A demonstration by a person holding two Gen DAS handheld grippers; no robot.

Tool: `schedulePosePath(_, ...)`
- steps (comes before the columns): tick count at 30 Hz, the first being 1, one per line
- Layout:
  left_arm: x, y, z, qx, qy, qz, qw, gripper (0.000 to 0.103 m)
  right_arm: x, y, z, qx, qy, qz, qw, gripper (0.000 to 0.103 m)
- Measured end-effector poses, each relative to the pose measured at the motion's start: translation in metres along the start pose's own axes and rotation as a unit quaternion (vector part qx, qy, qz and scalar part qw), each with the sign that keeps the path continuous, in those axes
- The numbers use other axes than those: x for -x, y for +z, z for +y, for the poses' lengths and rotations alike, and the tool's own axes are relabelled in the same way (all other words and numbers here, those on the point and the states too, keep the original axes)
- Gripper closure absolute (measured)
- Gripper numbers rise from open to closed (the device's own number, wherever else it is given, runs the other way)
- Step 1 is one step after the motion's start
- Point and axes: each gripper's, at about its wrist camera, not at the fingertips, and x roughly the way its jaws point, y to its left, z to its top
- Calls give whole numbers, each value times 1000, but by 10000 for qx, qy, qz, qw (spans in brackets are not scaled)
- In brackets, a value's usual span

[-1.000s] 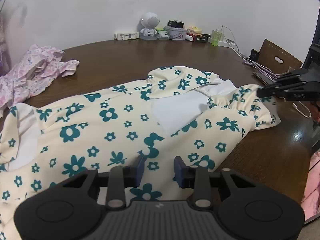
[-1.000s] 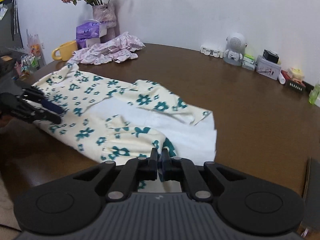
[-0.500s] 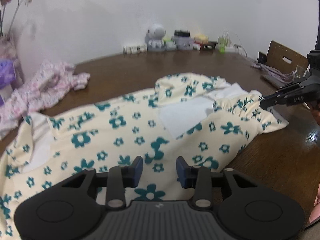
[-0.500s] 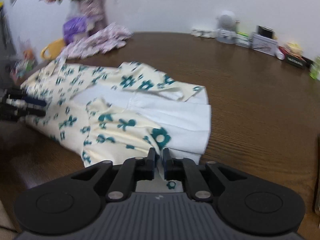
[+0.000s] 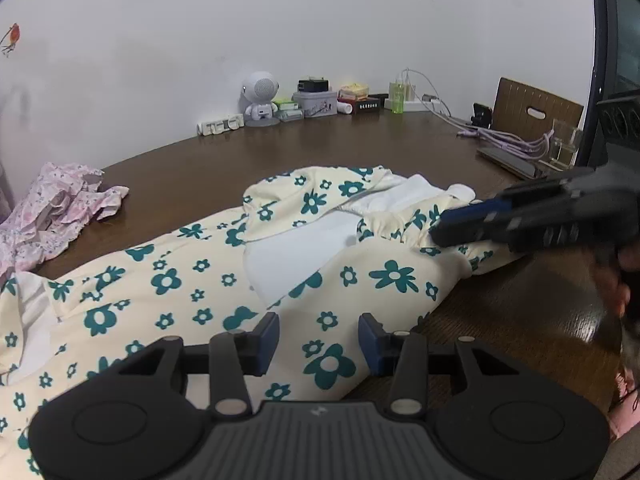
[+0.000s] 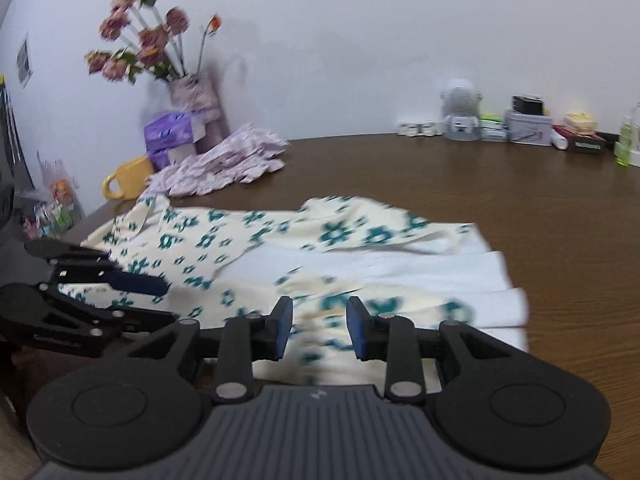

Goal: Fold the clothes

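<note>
A cream garment with teal flowers and a white lining (image 5: pixel 200 280) lies spread on the brown table (image 5: pixel 360 140). My left gripper (image 5: pixel 319 344) stands open just above its near edge, and its pads do not press the cloth. In the right wrist view the same garment (image 6: pixel 360 264) is blurred by motion. My right gripper (image 6: pixel 320 328) hovers over its near hem; its jaws are opening, with cloth below them but not pinched. From the left wrist view the right gripper (image 5: pixel 440 232) reaches in over the gathered right end. The left gripper (image 6: pixel 164 300) shows at the far left.
A crumpled pink floral garment (image 5: pixel 60 216) lies at the table's left. A yellow mug (image 6: pixel 128 178), a purple tissue pack (image 6: pixel 172 136) and a vase of flowers (image 6: pixel 196 96) stand behind it. A robot-shaped speaker (image 5: pixel 262 98), tins, cables (image 5: pixel 512 140) and a wooden board (image 5: pixel 536 112) line the back and right.
The right gripper's jaws went from shut to apart and the hem dropped free; that gripper sank lower and closer over the garment's end. The left gripper's jaws widened and it shifted sideways.
</note>
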Motion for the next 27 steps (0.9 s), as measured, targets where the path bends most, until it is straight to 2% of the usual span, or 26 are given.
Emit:
schedulePosePath(5, -9, -4, 3, 148, 81, 161, 9997, 60, -19, -15, 38, 489, -318, 41, 9983, 73)
schedulePosePath(9, -9, -5, 8, 211, 76, 175, 9996, 58, -19, -23, 39, 753, -513, 175, 9957, 76)
schedulePosePath(11, -9, -6, 8, 191, 78, 162, 9997, 58, -14, -25, 27, 661, -574, 173, 9960, 79)
schedulePosePath(12, -9, -6, 8, 194, 77, 156, 9997, 58, -9, -24, 18, 483, -494, 152, 9975, 74)
schedulePosePath(13, -9, -6, 9, 202, 73, 151, 9997, 58, -1, -23, 9, 230, -398, 109, 9989, 73)
schedulePosePath(15, -9, -7, 9, 225, 56, 144, 9996, 59, 18, -22, -4, 45, -472, 35, 9989, 67)
schedulePosePath(18, -10, -6, 9, 231, 48, 151, 9996, 59, 44, -28, -21, 40, -909, 84, 9958, 52)
schedulePosePath(20, -10, -5, 8, 219, 58, 158, 9996, 59, 51, -33, -32, -84, -1068, 219, 9940, 50)
schedulePosePath(25, -10, -5, 7, 225, 90, 163, 9996, 59, 56, -45, -59, -567, -1074, 526, 9912, 51)
schedulePosePath(26, -10, -6, 6, 218, 98, 164, 9996, 59, 53, -46, -59, -560, -1070, 549, 9912, 53)
schedulePosePath(27, -10, -6, 6, 215, 102, 164, 9996, 59, 50, -46, -59, -543, -1066, 569, 9912, 63)
